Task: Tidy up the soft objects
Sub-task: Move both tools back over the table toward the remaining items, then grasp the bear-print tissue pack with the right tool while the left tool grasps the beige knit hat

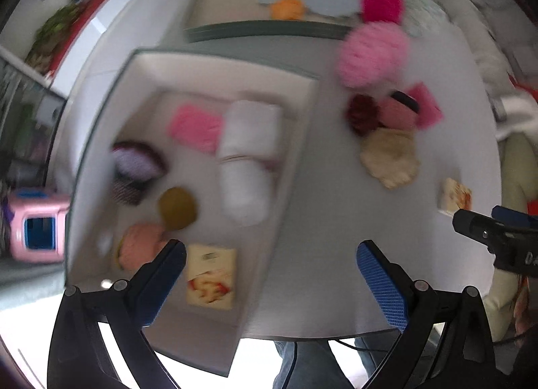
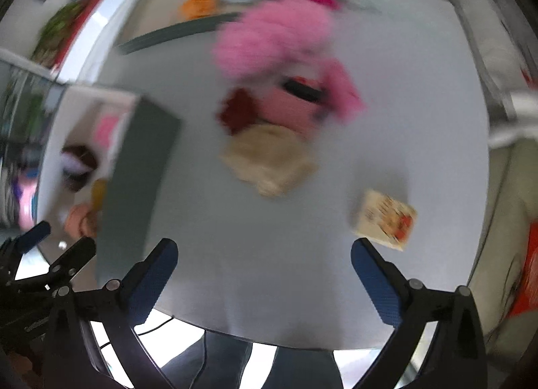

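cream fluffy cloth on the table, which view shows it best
The left wrist view: the cream fluffy cloth is sharper there, whole, lying beside the dark red and pink items. The right wrist view shows it larger and centred but smeared by motion blur, its edges hard to read.

Place: it looked like a home living space, arranged for sorting soft things.
Table: a round white table (image 1: 322, 220) filled the middle of both views.
Bins: a white-lined box (image 1: 296, 140) at centre left held rolled towels and knitted pieces; a second tray (image 1: 269, 30) sat at the top.
Soft goods: a pink pompom (image 2: 272, 35) and a cream knit (image 2: 269, 160) lay in the upper middle.
Surroundings: a pink toy (image 1: 37, 227) stood at the left edge; cushioned seating (image 2: 504, 220) showed at the right edge.
Clutter: blurred colourful items lined the top edge.
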A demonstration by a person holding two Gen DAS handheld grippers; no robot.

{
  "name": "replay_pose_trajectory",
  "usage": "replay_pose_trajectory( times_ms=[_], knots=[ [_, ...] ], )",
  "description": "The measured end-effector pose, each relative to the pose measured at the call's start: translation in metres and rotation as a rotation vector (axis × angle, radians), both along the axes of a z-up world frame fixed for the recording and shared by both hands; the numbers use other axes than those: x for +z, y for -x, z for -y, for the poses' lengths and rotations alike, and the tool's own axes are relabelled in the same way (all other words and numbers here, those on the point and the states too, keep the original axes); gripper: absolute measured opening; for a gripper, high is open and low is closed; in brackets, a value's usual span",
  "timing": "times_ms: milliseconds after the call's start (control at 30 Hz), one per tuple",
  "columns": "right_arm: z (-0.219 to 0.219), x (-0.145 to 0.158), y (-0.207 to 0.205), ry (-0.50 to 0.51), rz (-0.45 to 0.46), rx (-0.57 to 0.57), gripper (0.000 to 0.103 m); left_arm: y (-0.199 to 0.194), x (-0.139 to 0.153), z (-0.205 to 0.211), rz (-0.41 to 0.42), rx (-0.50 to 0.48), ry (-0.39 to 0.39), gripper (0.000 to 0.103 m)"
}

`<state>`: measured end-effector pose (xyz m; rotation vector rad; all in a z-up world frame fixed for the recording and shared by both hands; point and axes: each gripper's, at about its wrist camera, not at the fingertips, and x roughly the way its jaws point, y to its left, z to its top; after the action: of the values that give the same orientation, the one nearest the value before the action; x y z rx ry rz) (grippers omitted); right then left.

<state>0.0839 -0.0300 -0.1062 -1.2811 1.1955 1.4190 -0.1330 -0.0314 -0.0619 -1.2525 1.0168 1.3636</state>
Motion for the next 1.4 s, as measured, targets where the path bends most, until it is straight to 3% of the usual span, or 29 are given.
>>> replay_pose_trajectory(
  times_ms=[133,267,467,633,833,1067,1233,1400],
  knots=[
    [0.004,-0.013,-0.055,0.064,-0.011,-0.153,0.103,-0.036,-0.007,-0.016,0.015,-0.079,0.021,0.102],
    [0.014,-0.022,-0.089,0.094,0.005,-0.228,0.103,-0.064,-0.021,-0.035,0.060,-0.098,0.058,0.102],
    [0.026,-0.038,-0.130,0.146,0.014,-0.310,0.103,-0.080,-0.051,-0.068,0.203,0.057,0.117,0.102],
    [0.032,-0.053,-0.154,0.178,0.029,-0.343,0.103,-0.085,-0.075,-0.095,0.180,0.171,0.140,0.102],
    [0.021,-0.065,-0.159,0.162,0.033,-0.336,0.103,-0.090,-0.100,-0.113,0.176,0.285,0.180,0.102],
    [-0.009,-0.088,-0.137,0.138,0.001,-0.345,0.103,-0.090,-0.127,-0.115,0.159,0.372,0.244,0.102],
    [-0.019,-0.112,-0.122,0.158,0.029,-0.344,0.103,-0.101,-0.126,-0.123,0.094,0.337,0.237,0.102],
    [-0.021,-0.125,-0.111,0.188,0.090,-0.316,0.103,-0.104,-0.126,-0.121,0.083,0.361,0.235,0.103]
  ],
)
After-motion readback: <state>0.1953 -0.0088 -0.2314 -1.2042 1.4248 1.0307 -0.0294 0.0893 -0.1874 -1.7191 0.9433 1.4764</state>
